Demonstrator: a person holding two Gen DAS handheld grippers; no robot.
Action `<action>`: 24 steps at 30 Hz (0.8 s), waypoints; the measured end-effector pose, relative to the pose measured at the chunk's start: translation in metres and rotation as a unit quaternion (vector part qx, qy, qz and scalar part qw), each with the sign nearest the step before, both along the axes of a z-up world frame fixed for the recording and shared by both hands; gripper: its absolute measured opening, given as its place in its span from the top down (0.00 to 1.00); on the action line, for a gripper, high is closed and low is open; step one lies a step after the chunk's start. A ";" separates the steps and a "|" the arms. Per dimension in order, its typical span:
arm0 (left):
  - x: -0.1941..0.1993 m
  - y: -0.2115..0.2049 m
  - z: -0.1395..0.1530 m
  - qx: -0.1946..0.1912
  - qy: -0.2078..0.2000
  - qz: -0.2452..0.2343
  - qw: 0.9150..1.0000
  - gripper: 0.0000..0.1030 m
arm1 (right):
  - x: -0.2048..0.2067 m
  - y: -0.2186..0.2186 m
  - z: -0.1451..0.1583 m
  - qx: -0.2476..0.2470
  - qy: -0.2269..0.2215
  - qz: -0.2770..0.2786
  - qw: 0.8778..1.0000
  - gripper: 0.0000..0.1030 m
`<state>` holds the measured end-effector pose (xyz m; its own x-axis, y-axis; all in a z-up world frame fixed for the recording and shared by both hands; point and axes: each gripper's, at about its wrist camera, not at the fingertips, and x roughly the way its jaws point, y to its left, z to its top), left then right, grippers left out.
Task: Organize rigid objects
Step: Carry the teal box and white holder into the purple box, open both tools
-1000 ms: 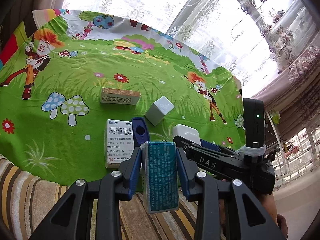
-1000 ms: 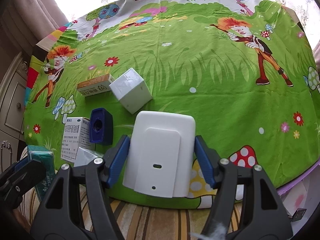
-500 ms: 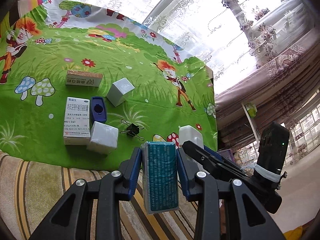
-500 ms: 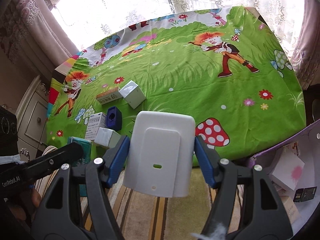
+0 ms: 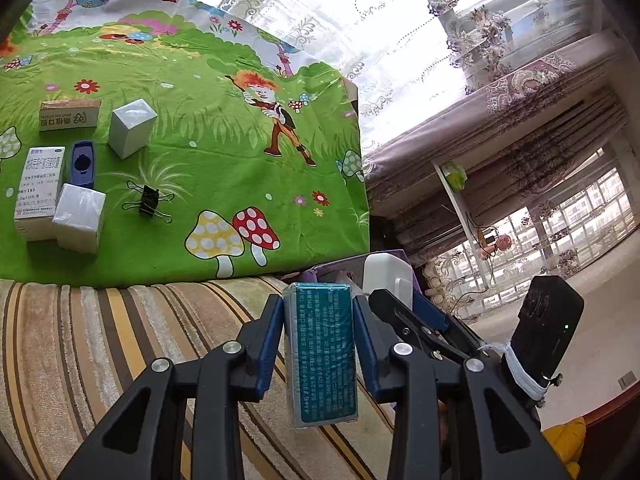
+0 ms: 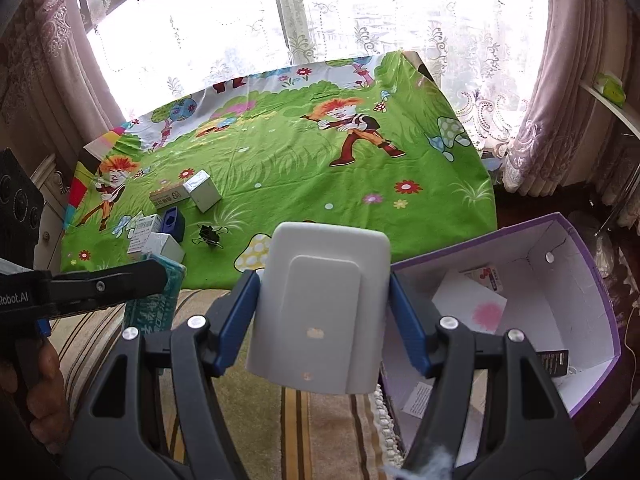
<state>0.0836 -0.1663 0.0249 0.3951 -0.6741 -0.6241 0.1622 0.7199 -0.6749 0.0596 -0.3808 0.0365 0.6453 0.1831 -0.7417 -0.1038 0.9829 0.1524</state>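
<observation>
Six things are left on the green cartoon cloth (image 6: 304,184), grouped at its near left: one tan box (image 5: 70,115), one printed white medicine box (image 5: 40,188), two plain white boxes (image 5: 132,127) (image 5: 80,218), one blue sharpener (image 5: 82,164) and one black binder clip (image 5: 149,204). One teal box (image 5: 322,354) is clamped upright between the pads of the left gripper (image 5: 318,350), over the striped cover (image 5: 100,340) at the near edge. One white plastic case (image 6: 320,312) is gripped at its sides by the right gripper (image 6: 322,312), just left of the purple box (image 6: 584,240). That one container lies open to the right of the cloth; a white packet with a pink mark (image 6: 472,306), a small card (image 6: 488,276), a dark packet (image 6: 554,362) and a slip of paper (image 6: 418,398) are seen inside.
</observation>
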 end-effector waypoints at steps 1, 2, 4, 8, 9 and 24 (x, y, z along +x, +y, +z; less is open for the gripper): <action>-0.001 -0.006 0.000 -0.001 0.001 -0.007 1.000 0.65 | -0.003 -0.005 0.000 -0.010 -0.004 -0.006 1.000 0.33; -0.001 -0.011 0.001 -0.001 0.001 -0.014 1.000 0.65 | -0.006 -0.010 0.001 -0.020 -0.007 -0.013 1.000 0.33; -0.003 -0.022 0.001 -0.005 0.004 -0.027 1.000 0.65 | -0.012 -0.020 0.002 -0.036 -0.012 -0.027 0.999 0.33; -0.004 -0.047 -0.001 -0.013 0.015 -0.056 0.998 0.65 | -0.028 -0.043 0.006 -0.062 -0.021 -0.057 0.996 0.33; -0.004 -0.054 -0.001 -0.014 0.017 -0.063 0.998 0.65 | -0.031 -0.049 0.007 -0.068 -0.024 -0.065 0.995 0.33; -0.022 -0.099 0.023 0.063 -0.058 -0.129 0.988 0.42 | -0.056 -0.078 0.030 -0.095 -0.076 -0.125 0.985 0.17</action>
<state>0.0613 -0.2655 0.0480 0.2937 -0.6811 -0.6707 0.4226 0.7219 -0.5481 0.0033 -0.4586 0.0667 0.7590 -0.1279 -0.6384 0.1369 0.9899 -0.0356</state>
